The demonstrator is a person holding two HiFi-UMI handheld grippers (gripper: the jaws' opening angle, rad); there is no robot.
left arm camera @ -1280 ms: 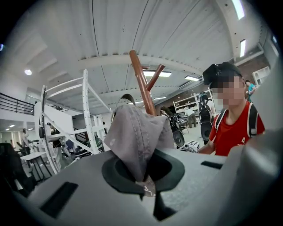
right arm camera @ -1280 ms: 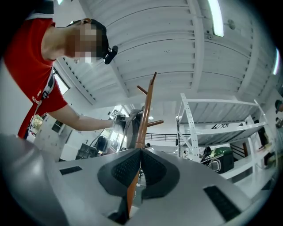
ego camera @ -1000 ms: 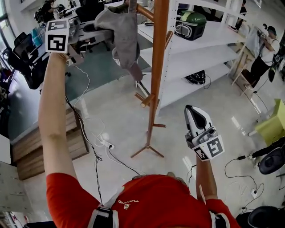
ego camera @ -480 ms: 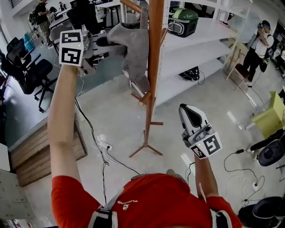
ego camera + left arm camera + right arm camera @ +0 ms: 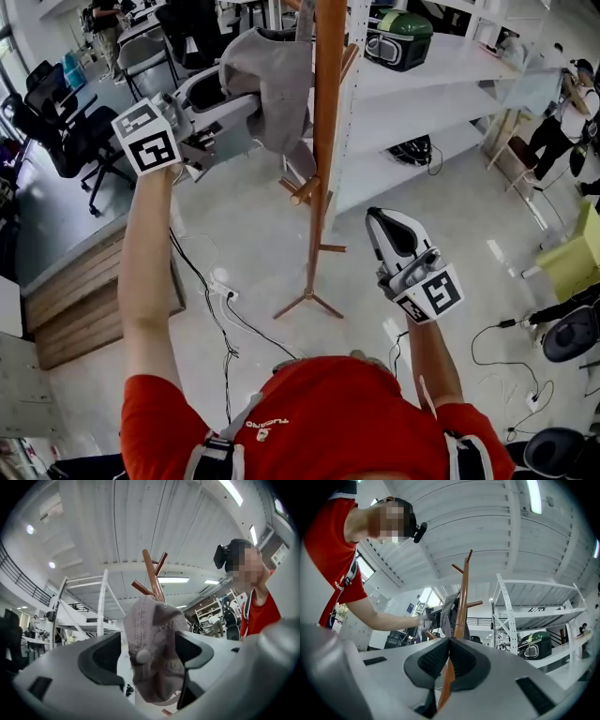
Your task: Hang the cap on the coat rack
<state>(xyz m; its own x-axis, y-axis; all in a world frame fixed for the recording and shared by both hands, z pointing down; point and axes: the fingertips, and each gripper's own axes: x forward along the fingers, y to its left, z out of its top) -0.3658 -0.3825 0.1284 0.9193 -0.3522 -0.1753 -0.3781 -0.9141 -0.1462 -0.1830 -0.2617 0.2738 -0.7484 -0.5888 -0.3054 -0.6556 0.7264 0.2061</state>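
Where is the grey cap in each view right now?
Head view: cap upper centre-left, hanging against the coat rack.
Left gripper view: cap lower centre, between the left gripper's opening jaws.
Right gripper view: cap small, mid-frame, just left of the pole.
Shared landmark: the coat rack's wooden pole.

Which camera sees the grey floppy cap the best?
The left gripper view: the grey fabric cap fills the middle, close up, hanging on the brown wooden coat rack between the left tool's opening jaws. The head view shows it from above, beside the pole. The right gripper view shows it small and far.
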